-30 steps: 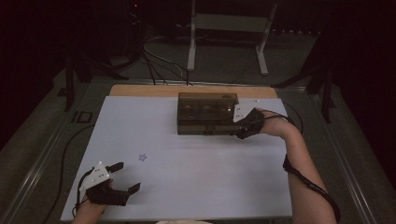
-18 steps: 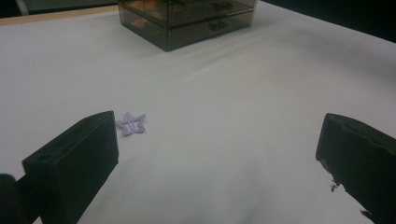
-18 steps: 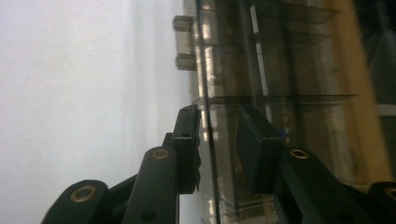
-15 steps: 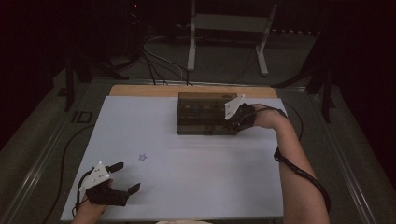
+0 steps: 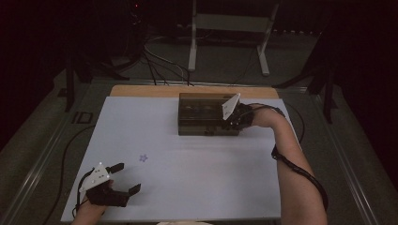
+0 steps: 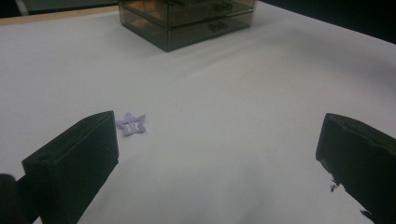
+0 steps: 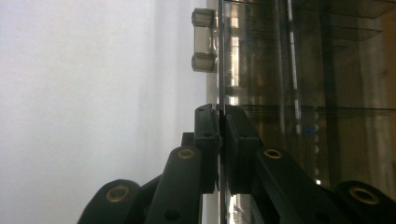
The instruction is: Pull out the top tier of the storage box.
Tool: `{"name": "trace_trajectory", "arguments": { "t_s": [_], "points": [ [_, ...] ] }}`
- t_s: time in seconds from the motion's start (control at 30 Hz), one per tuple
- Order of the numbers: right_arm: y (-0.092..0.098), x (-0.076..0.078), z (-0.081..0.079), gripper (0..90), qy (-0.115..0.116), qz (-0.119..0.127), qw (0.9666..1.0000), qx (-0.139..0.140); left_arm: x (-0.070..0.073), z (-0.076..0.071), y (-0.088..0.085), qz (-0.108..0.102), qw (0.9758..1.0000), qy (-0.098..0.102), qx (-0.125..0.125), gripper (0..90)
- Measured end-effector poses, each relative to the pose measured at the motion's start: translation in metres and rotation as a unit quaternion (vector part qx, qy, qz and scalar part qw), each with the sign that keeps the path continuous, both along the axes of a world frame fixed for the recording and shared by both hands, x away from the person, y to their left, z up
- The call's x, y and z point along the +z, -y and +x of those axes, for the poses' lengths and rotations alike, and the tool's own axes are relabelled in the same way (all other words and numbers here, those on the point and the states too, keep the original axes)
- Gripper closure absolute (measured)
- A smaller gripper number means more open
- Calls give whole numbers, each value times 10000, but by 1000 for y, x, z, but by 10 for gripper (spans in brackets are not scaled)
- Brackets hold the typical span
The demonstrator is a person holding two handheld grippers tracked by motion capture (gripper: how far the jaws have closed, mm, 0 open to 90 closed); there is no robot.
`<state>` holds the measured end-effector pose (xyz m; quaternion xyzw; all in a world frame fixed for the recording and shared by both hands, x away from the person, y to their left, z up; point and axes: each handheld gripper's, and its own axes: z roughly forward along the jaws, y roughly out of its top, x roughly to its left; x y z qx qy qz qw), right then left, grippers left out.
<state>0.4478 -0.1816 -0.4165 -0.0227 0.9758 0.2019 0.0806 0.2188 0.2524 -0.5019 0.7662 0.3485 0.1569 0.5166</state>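
Drawers (image 5: 209,121), a small smoked see-through chest, stand toward the far side of the white worktop (image 5: 197,173), right of the middle.

Nearest the person, the left gripper (image 5: 126,177) rests at the near left corner of the worktop with its jaws standing wide apart and nothing between them. The left gripper view looks along those two black jaws across bare white sheet. Just beyond the jaw on its left lies a lilac star clip (image 6: 131,124), flat on the sheet and clear of the jaw; in the high view the clip (image 5: 143,158) is only a pale speck between that gripper and the drawers.

Farther off, the right gripper (image 5: 230,123) sits at the right front corner of the drawers, its forearm coming in from the right. The high view does not show how its jaws stand. The right gripper view does: turned on its side, it shows the jaws having just been closing, and the right gripper (image 7: 219,119) now pinches the thin clear edge of a drawer front (image 7: 220,56). Beyond the pinch, on that same front, sits a clear handle (image 7: 204,40).

Through the smoky walls, compartments (image 7: 303,60) show dividers and amber reflections; what is in them I cannot tell.
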Motion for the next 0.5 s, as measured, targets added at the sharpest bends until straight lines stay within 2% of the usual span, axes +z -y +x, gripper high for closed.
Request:
{"name": "trace_trajectory", "arguments": {
  "t_s": [0.1, 0.3, 0.5],
  "points": [
    [0, 1, 0, 873, -186, 4, 9998, -20, 0, 0, 0, -10, 10000, 6, 6, 1],
    [1, 2, -4, 882, -370, -24, 9993, 63, 0, 0, 0, -9, 10000, 9, 5, 0],
    [-1, 5, -12, 881, -400, -75, 9991, 96, 0, 0, 0, -3, 10000, 20, 19, 1]
  ]
}}
